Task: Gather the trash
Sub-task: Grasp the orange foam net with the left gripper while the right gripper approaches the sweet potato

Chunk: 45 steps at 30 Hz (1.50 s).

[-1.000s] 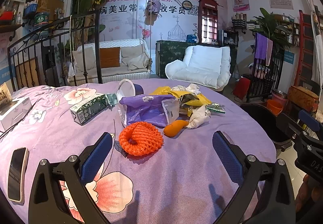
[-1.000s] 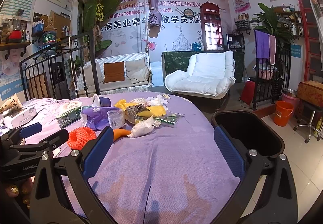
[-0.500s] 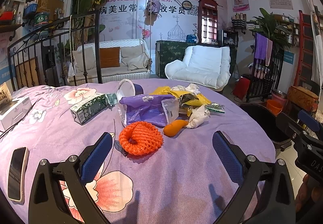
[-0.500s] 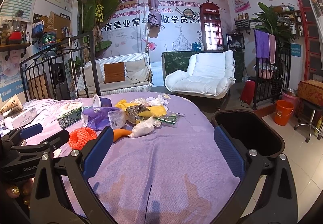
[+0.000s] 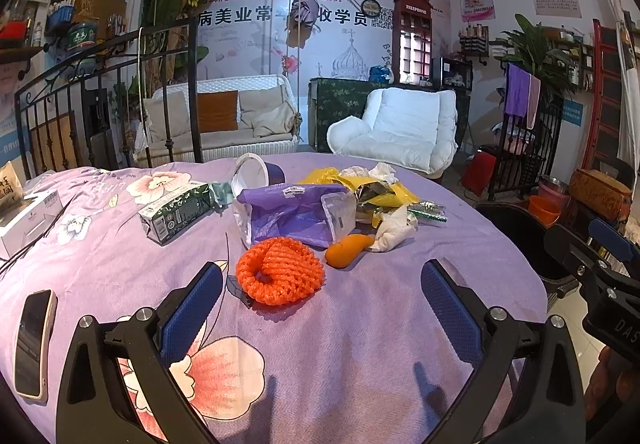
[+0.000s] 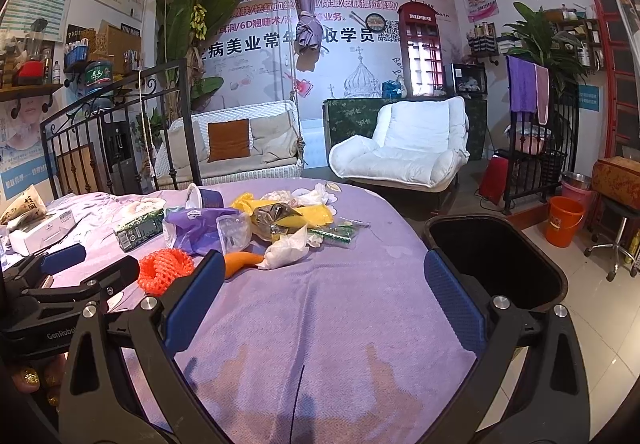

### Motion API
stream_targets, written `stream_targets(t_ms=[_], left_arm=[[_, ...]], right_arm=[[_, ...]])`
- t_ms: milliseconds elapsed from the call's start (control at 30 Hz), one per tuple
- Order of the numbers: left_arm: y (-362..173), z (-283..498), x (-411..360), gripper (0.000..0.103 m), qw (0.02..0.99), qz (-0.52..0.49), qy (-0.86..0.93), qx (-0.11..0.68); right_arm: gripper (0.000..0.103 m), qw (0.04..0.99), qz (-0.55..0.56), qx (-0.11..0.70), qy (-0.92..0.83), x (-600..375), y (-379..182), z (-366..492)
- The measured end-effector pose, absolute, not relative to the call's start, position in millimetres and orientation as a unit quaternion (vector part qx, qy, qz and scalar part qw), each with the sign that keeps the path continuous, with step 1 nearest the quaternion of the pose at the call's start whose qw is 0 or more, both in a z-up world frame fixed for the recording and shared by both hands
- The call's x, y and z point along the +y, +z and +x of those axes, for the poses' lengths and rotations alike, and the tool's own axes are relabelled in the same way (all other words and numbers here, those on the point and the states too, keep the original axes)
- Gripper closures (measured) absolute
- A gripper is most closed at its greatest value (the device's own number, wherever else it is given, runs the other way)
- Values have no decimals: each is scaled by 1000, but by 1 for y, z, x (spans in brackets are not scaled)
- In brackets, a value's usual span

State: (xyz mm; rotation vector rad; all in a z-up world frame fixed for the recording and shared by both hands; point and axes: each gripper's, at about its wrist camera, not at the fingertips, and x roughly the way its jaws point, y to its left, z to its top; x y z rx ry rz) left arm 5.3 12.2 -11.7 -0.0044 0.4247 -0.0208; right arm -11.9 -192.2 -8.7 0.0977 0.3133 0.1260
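Trash lies in a heap on the purple tablecloth [image 5: 360, 344]: an orange foam net [image 5: 279, 275], an orange peel piece [image 5: 347, 250], a purple plastic bag [image 5: 294, 213], a white crumpled tissue [image 5: 394, 228], yellow wrappers [image 5: 384, 191], a green carton [image 5: 176, 211] and a paper cup [image 5: 256, 173]. My left gripper [image 5: 320, 300] is open and empty, just short of the orange net. My right gripper [image 6: 320, 296] is open and empty over the cloth, with the heap [image 6: 256, 228] ahead to its left. A black trash bin [image 6: 496, 264] stands at the table's right edge.
A phone [image 5: 34, 340] lies on the cloth at the left. A white box [image 5: 28, 222] sits at the far left. An iron railing [image 5: 100, 103], a swing sofa and a white armchair [image 5: 400, 131] stand behind the table. An orange bucket [image 6: 566, 219] is on the floor.
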Motion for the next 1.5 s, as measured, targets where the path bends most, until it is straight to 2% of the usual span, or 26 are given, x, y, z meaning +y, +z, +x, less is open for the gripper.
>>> stream_targets(t_ms=[367, 633, 900, 1067, 1233, 1367, 1500], left_arm=[[-27, 22, 33, 4, 962, -22, -6, 272], [-29, 50, 58, 5, 948, -24, -8, 318], [-37, 96, 72, 22, 925, -33, -30, 377], [-50, 117, 68, 48, 909, -26, -36, 415], [-54, 114, 65, 69, 910, -20, -28, 414], [-54, 112, 67, 77, 913, -27, -23, 407], [-50, 109, 71, 80, 915, -50, -19, 399]], right_arm=[[5, 979, 28, 183, 83, -185, -13, 2], [5, 962, 10, 239, 132, -177, -17, 32], [5, 937, -4, 299, 180, -162, -23, 59], [5, 921, 10, 334, 201, -155, -25, 79], [5, 910, 9, 356, 214, -142, -29, 98], [5, 906, -9, 361, 222, -129, -29, 107], [5, 899, -22, 368, 236, -113, -30, 120]])
